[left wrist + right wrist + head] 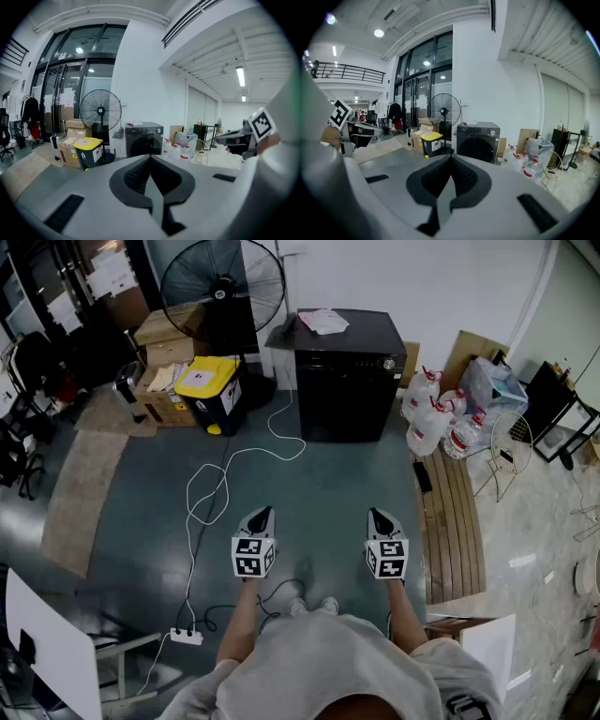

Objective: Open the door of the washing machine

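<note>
A dark front-loading washing machine [345, 376] stands against the white back wall, door closed, papers lying on its top. It also shows in the left gripper view [143, 139] and the right gripper view [478, 140], some way off. My left gripper [262, 517] and right gripper [379, 518] hover side by side over the floor, well short of the machine and pointing toward it. The jaws of both meet at the tips with nothing between them, seen in the left gripper view [150, 157] and the right gripper view [451, 157].
A standing fan [223, 282], a yellow-lidded bin [211, 395] and cardboard boxes [164, 381] sit left of the machine. Water bottles [436, 418] and a wooden pallet [452, 521] lie to its right. A white cable [202, 498] snakes across the floor to a power strip [186, 637].
</note>
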`<state>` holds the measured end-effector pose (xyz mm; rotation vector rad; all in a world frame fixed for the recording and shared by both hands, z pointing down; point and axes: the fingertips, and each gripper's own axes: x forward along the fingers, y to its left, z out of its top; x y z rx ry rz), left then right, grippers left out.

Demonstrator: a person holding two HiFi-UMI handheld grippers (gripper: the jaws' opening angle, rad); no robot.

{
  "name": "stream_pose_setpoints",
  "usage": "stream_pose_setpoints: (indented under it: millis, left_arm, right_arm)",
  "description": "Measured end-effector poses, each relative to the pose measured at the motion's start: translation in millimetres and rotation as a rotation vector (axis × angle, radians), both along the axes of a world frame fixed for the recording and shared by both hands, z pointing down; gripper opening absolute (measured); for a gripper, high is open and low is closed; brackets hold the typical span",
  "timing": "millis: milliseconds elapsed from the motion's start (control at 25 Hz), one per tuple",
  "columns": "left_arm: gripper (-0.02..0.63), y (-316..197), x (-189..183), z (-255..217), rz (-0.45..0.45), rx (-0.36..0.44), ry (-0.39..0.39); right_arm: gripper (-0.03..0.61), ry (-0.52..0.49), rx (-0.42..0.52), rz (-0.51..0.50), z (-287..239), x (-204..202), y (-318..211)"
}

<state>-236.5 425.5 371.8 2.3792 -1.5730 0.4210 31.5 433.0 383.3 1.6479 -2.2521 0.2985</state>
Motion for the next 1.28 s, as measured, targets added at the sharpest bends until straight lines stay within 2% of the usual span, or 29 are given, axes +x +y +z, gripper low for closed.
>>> stream_pose_setpoints:
  millis: [440, 560, 600, 640, 680, 840, 1280]
  left_arm:
    - [0.008, 1, 2, 0, 0.004, 0.002, -0.001]
    - [0.015, 1, 7, 0, 0.019, 0.004, 0.031]
    - [0.062, -1, 9, 1, 0.022, 0.003, 0.045]
    - [0.200, -2, 12, 2, 0.023, 0.003, 0.054]
    - [0.275, -4, 15, 2, 0.026, 0.006, 0.058]
    - [0.302, -6, 31, 3, 0.053, 0.019, 0.042]
    - [0.302, -20, 64, 18, 0.044, -0.003, 0.033]
  right_arm:
    - [-0.002, -0.007, -0.003, -0.018, 0, -4, 1]
    - [-0.002, -0.019, 0.000, -0.027, 0, -4, 1]
    - [-0.002, -0.017, -0.001, -0.030, 1, -3, 1]
    - [-0.002, -0.013, -0.003, -0.032, 2, -2, 1]
    - [-0.002, -0.010, -0.006, -0.033, 3, 0, 1]
    - [-0.002, 0.000, -0.014, -0.039, 9, 9, 0]
    - [-0.002, 0.003, -0.013, -0.064, 17, 31, -20]
